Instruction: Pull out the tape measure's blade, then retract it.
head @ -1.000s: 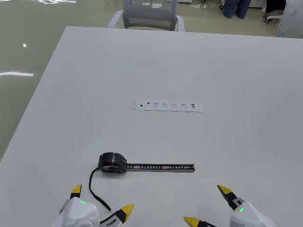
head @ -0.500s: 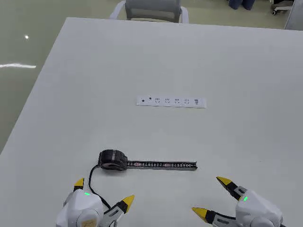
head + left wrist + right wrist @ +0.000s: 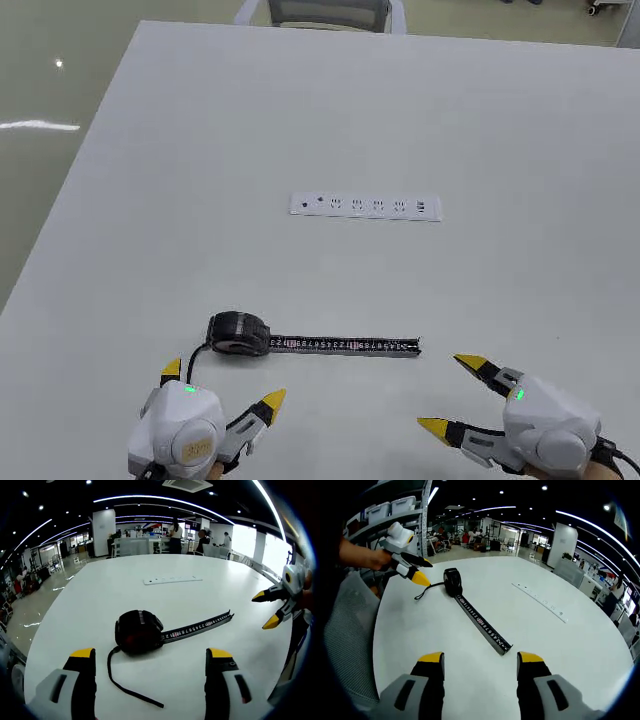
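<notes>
**Tape measure lies part-drawn between two open grippers**

A black, round-cased tape measure (image 3: 238,335) rests flat near the front edge of a wide white table (image 3: 300,120). Its dark, numbered metal blade (image 3: 345,346) is already drawn out in a straight line along the tabletop to the person's right, with the end hook lying free. A thin black wrist strap (image 3: 192,362) trails from the case toward the person.

The white left gripper (image 3: 222,385), with yellow-tipped jaws, hovers just short of the case, jaws spread wide and holding nothing. The left gripper view frames the case squarely between the two tips, which suggests it is lined up to clamp the body and keep it from sliding. The matching right gripper (image 3: 450,394) hangs near the blade's far end, a little toward the person. Its jaws are likewise apart and empty, apparently placed to take the hook. Neither gripper touches the tape.

With the blade lying out and no hold on it, the pull looks either part-made or due to go further, and the retraction is not yet done. The lock on the case cannot be made out. Farther up the table, well apart from the work, lies a long white power strip (image 3: 366,207), and a grey chair (image 3: 330,10) stands at the far edge.
</notes>
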